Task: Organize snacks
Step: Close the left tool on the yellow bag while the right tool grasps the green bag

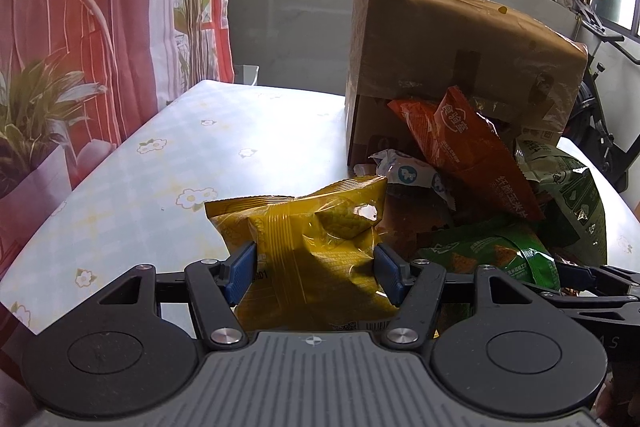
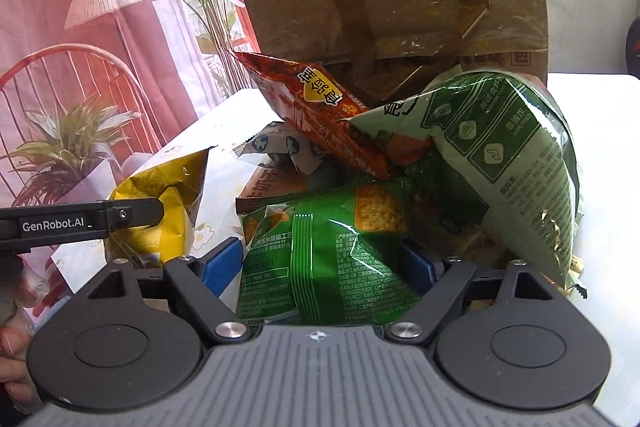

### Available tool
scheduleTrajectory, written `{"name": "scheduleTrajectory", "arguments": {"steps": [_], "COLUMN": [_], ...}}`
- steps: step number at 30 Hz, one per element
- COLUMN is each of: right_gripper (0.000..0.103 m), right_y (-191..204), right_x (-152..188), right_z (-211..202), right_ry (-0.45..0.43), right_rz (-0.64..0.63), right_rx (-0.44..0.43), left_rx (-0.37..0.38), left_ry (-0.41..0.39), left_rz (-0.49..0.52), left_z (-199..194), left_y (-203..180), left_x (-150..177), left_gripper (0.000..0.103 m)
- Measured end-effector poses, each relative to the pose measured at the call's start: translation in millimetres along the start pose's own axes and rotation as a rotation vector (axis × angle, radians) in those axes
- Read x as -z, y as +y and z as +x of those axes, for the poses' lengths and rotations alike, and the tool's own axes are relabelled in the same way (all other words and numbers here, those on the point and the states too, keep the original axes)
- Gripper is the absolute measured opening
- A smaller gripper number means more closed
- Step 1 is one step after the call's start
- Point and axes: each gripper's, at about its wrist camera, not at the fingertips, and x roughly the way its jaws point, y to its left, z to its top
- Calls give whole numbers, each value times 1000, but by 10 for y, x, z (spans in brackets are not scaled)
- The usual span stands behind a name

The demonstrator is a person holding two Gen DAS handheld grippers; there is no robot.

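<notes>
In the left wrist view, the left gripper [image 1: 314, 269] has its fingers [image 1: 242, 273] pressed against both flanks of a yellow snack bag [image 1: 304, 231], which sits on the bench [image 1: 168, 187] near its front edge, just left of the snack heap. To carry it cleanly, the hold should probably stay low on the puffed body, not the slippery seal, and lift straight before swinging clear of the neighbours. Behind stands a cardboard box [image 1: 460, 63] tipped on its side toward the far right edge, its mouth spilling an orange bag [image 1: 472, 143] and a white wrapper [image 1: 408, 173] onto the pile. In the right wrist view, the right gripper [image 2: 320, 269] straddles a dark green corn-snack bag [image 2: 332, 247]; its fingers stand fairly wide, and whether the pads already press the film I cannot tell. A pale green bag [image 2: 500, 163] leans over that bag, so pulling back gently should keep the heap from sliding. What remains deep in the box is hidden.
</notes>
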Motion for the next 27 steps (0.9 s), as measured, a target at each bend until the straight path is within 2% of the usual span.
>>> {"name": "scheduleTrajectory", "arguments": {"steps": [7, 9, 15, 16, 17, 18, 22, 24, 25, 27], "right_gripper": [85, 79, 68, 65, 45, 44, 45, 48, 52, 74], "right_y": [21, 30, 70, 77, 94, 103, 122, 127, 137, 157], "right_x": [35, 43, 54, 57, 61, 56, 55, 55, 54, 51], "right_z": [-11, -45, -206, -227, -264, -289, -322, -341, -351, -354], "right_ry": [-17, -19, -18, -16, -20, -17, 3, 2, -1, -7], "right_rz": [-19, -27, -41, -42, -45, -48, -54, -47, -48, -56], "right_rx": [5, -2, -68, -72, -72, -74, -39, -28, -18, 11], "left_rx": [-7, -9, -13, -12, -10, -9, -12, -14, -16, -22], "left_ry": [-3, -9, -25, -28, -33, -37, -44, -48, -50, -52], "left_rz": [2, -2, -17, -18, -19, -20, -29, -35, -37, -41], "left_z": [-31, -63, -150, -167, -189, -209, -259, -284, -296, -311], "left_y": [8, 21, 33, 34, 37, 39, 67, 89, 96, 103], "left_x": [10, 14, 12, 12, 12, 12, 12, 15, 16, 17], "left_gripper": [66, 66, 66, 66, 66, 66, 66, 66, 66, 66]}}
